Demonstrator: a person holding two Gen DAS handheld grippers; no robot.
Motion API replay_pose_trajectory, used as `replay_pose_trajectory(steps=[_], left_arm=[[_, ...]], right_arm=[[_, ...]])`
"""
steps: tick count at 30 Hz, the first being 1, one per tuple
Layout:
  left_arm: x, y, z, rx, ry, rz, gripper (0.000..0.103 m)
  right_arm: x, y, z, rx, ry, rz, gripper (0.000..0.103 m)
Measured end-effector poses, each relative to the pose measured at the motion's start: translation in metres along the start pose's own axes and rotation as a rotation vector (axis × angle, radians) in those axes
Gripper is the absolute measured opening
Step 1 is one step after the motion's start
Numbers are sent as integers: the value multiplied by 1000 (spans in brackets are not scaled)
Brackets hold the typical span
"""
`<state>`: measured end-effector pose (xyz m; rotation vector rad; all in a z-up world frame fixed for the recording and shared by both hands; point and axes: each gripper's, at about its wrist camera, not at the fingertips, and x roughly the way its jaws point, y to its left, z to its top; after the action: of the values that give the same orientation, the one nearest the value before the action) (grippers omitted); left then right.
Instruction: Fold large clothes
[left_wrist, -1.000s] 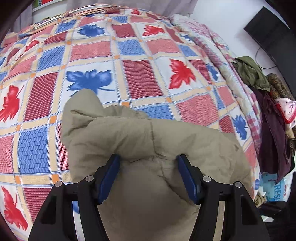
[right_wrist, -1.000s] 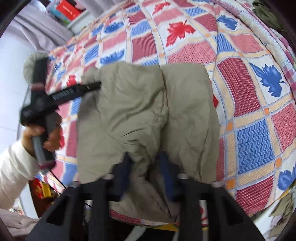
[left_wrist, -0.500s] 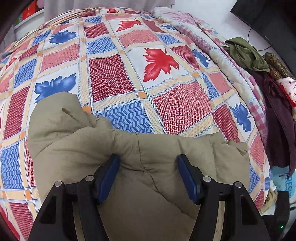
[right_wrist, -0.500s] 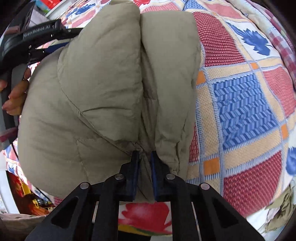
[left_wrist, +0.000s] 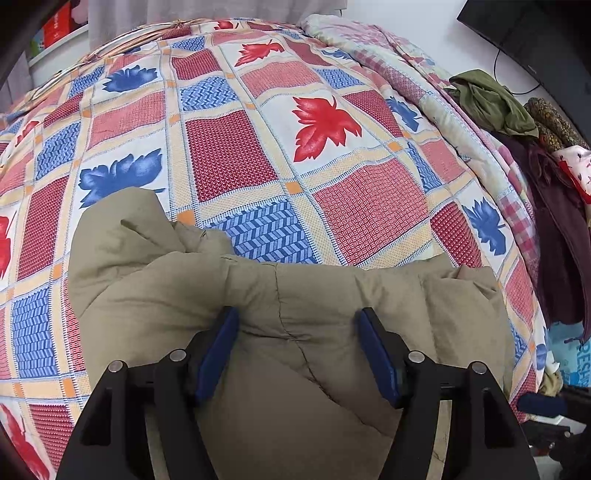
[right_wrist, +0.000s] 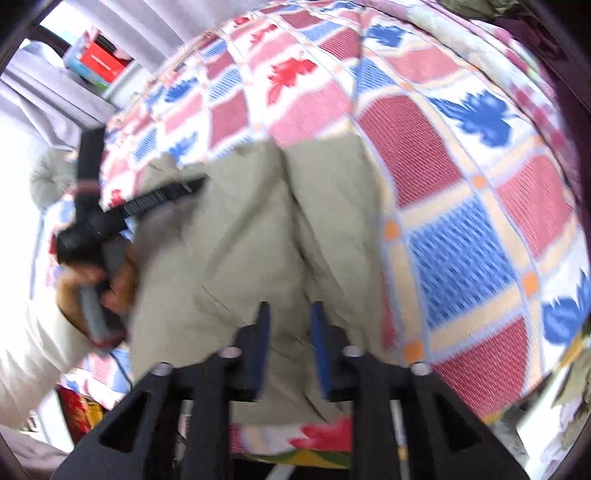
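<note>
Home bedroom. Bed fills most of view, covered by patchwork-print quilt (left_wrist: 258, 166) with red and blue leaf motifs. Second, paler checked blanket (left_wrist: 417, 85) bunched along far edge. Heap of worn clothing (left_wrist: 517, 122) piled at bedside, olive, maroon and patterned pieces. Dark flat screen (left_wrist: 532, 33) against white wall, cable trailing below. Grey curtain (right_wrist: 48, 92) and shelf with coloured boxes (right_wrist: 96, 59) behind bed.
</note>
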<state>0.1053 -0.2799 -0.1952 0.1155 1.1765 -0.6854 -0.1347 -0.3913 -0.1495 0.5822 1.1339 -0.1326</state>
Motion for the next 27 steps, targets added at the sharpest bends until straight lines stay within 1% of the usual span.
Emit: replay_pose_trajectory(steps=[1,4,6,9,11,16,19,24,27], left_arm=[[-1,0,0,0,-2,4,68],[-6,1,-2,1,-9,19,68],[-12,3,-2,-6,-15,30,68],[-28,9,-4,-27,-32,40,68],[-39,14,-7,-33,-36,46,68],[-55,23,-21,-27,0,92,68],[-63,27,-30,-29,22,105,68],[-76,36,-43,-73,60,94,68],[-82,40,-50,-87,84,97,68]], right_arm=[[5,5,6,-10,-6,-3,41],[22,22,31,-27,1,-60,40],[40,20,41,-17,5,-81,40],[53,21,34,-29,40,-142,40],[62,18,28,-31,66,-156,40],[79,16,25,-64,88,-196,40],[84,16,22,-83,95,-210,40],[82,15,27,-45,115,-209,40],[74,17,28,-33,117,-212,41]])
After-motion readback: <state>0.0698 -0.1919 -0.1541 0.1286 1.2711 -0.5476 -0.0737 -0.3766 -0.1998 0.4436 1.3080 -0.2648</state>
